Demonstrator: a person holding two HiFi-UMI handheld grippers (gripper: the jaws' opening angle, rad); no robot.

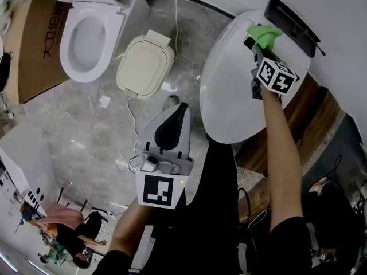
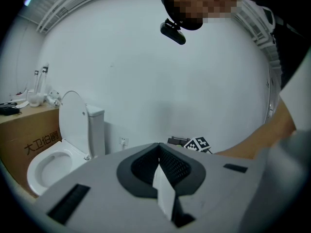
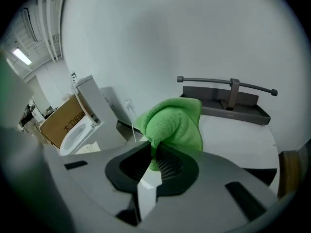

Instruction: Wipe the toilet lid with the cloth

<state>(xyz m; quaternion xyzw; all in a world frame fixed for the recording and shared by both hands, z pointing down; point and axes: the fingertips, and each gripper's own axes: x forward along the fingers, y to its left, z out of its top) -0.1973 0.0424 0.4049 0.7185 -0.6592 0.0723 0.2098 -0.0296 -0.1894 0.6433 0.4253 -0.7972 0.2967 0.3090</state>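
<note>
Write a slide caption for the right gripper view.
Right gripper shut on a bunched green cloth at the far end of the white lid.

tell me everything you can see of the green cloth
The green cloth is bright, fuzzy fabric, bunched into a rounded wad. One end is pinched in the shut right tongs; the rest bulges past their tips. It hangs over the far end of the white toilet lid, near the dark bracket; contact with the lid is unclear.

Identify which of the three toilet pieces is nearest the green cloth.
The white closed lid at right, where the right gripper holds the green cloth. The cream unit lies on the floor; the open toilet stands farther left.
</note>
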